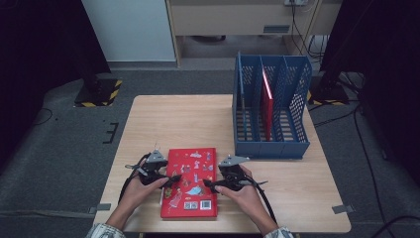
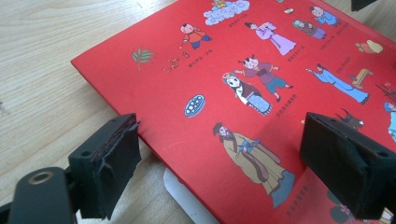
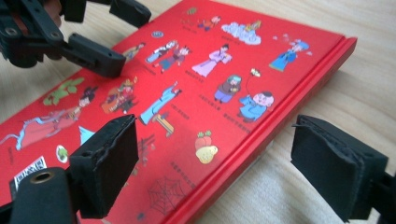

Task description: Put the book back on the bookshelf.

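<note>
A red picture book [image 1: 190, 181] with cartoon figures on its cover lies flat near the table's front edge. My left gripper [image 1: 173, 179] is at the book's left edge and stands open. In the left gripper view [image 2: 224, 158] one pad hangs over the bare wood and the other over the cover [image 2: 243, 84], neither pressing. My right gripper [image 1: 208, 184] is open at the book's right edge. In the right gripper view [image 3: 224, 161] its jaws straddle the spine [image 3: 261, 135], one above the cover, one above the table. The left gripper [image 3: 93, 51] appears farther off there.
A blue mesh file rack [image 1: 270, 148] with three slots stands at the table's [image 1: 178, 119] back right. A second red book [image 1: 267, 106] stands upright in it. Bare wood lies between the rack and the flat book. Dark floor surrounds the table.
</note>
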